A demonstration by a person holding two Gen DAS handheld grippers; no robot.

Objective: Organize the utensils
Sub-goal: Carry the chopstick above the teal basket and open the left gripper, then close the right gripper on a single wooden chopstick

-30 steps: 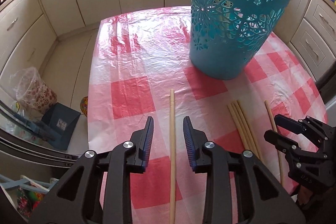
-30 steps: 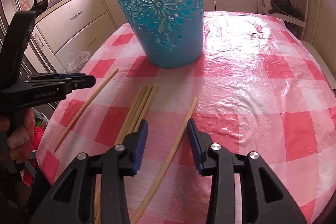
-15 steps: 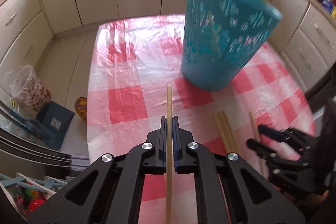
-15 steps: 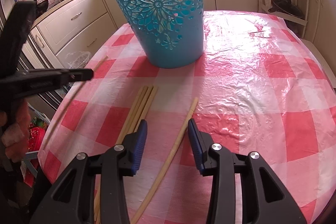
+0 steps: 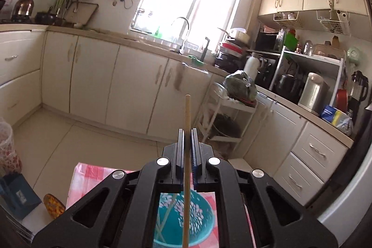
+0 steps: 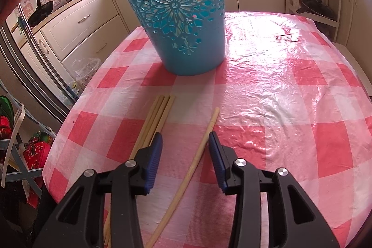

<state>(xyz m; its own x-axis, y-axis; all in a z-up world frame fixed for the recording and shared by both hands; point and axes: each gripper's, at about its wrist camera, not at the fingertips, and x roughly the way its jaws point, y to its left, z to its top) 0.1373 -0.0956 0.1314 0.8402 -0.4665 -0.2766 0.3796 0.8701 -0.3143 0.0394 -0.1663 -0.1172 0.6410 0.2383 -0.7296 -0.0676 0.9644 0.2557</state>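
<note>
My left gripper (image 5: 187, 131) is shut on a long wooden chopstick (image 5: 186, 143) and holds it upright, high above the teal cut-out basket (image 5: 183, 222), whose open mouth shows below with chopsticks inside. In the right wrist view the same basket (image 6: 183, 22) stands on the red-checked tablecloth (image 6: 290, 108). My right gripper (image 6: 184, 138) is open, low over the cloth, with a single curved chopstick (image 6: 197, 155) lying between its fingers. A bundle of three chopsticks (image 6: 155, 120) lies just left of it.
Kitchen cabinets, a sink (image 5: 183, 38) and a wire rack (image 5: 230, 113) stand beyond the table's far edge. A plastic bin (image 5: 7, 150) and a blue box (image 5: 18, 196) sit on the floor at the left. The table's left edge (image 6: 60, 131) is close to the chopstick bundle.
My left gripper closed on the chopstick, lifted it off the cloth and tilted it upright over the basket. The right gripper has stayed open over the curved chopstick.
</note>
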